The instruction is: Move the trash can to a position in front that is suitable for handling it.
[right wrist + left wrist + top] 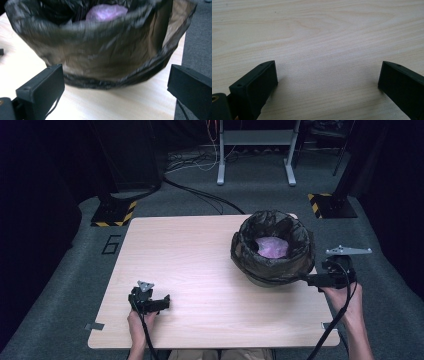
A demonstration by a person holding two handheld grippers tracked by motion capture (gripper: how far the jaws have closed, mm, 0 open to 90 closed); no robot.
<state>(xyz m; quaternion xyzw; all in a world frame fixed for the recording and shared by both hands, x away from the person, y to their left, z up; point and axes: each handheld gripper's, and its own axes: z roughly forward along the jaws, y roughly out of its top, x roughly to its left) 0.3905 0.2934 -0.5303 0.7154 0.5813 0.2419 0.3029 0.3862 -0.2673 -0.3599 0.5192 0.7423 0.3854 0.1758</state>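
- Black plastic lined the waste bin (273, 249), a bin bag (105, 53) folded down over its rim; the bin stood on the far right part of the wooden counter (200, 270), close to the right edge; something pale purple (272, 247), crumpled, lay inside it
- right tongs (304, 279) were held at the counter's right edge, pointing left at the bin's near right flank; their tip seemed touching or just short of the bag's lower fold, and I could not tell which; in the right gripper view the jaws stood wide apart with the bag's wall straight ahead between them, gripping nothing
- left tongs (167, 301) rested low over the near left of the counter, well apart from the bin; in the left gripper view their jaws were spread wide over bare wood
- the bin lay ahead of the right tongs and far off to the right of the left ones, so the right hand (345, 295) was much the nearer; being round, the bin offered no long axis, and the loose fold of bag facing the right jaws looked the likeliest place to pinch
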